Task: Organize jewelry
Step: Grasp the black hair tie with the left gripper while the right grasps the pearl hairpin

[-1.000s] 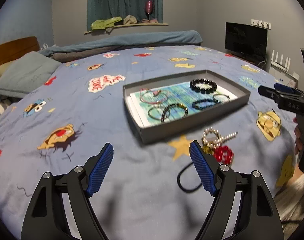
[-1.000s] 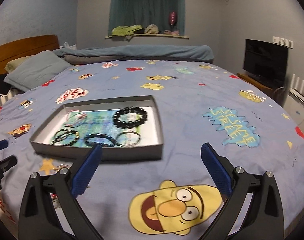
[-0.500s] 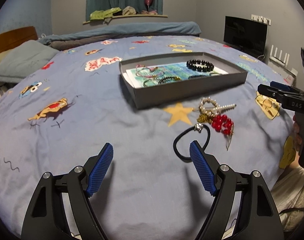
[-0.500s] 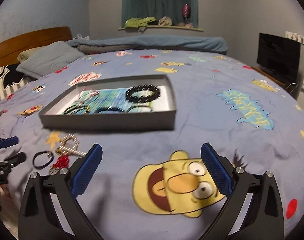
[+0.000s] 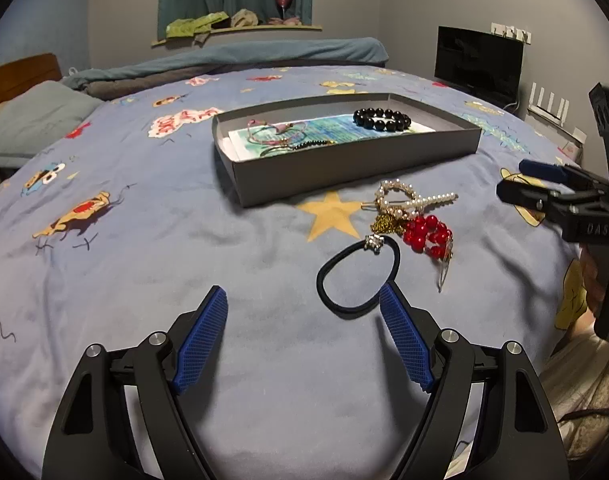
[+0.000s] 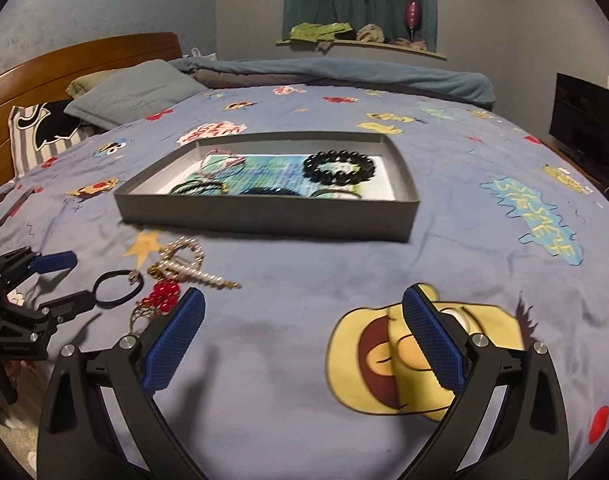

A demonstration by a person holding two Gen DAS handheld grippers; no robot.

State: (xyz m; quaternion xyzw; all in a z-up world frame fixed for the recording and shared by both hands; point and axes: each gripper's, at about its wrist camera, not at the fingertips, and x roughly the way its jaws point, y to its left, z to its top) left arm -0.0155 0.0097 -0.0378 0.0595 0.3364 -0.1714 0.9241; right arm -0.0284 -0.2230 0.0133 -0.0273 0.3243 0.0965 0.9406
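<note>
A grey tray (image 5: 344, 172) (image 6: 264, 216) lies on the cartoon bedspread. It holds a black bead bracelet (image 5: 382, 119) (image 6: 339, 167) and several thin bracelets. In front of it is a loose pile: a pearl hair clip (image 5: 408, 200) (image 6: 188, 268), a gold chain (image 5: 386, 223), a red bead piece (image 5: 426, 234) (image 6: 164, 294) and a black hair tie (image 5: 322, 280) (image 6: 114, 305). My left gripper (image 5: 302, 292) is open and low over the bed, its right fingertip at the hair tie's near edge. My right gripper (image 6: 304, 296) is open and empty, to the right of the pile.
Pillows (image 6: 132, 92) and a wooden headboard (image 6: 84, 60) are at the far left, with a rolled blanket (image 5: 244, 56) along the far side. A television (image 5: 478, 60) stands beyond the bed's right edge. A person's clothing (image 5: 580, 380) shows at the near right edge.
Both grippers have sunk toward the bed. The left view has tilted back from the tray to the loose pile. The right gripper swung left, bringing the pile into its view.
</note>
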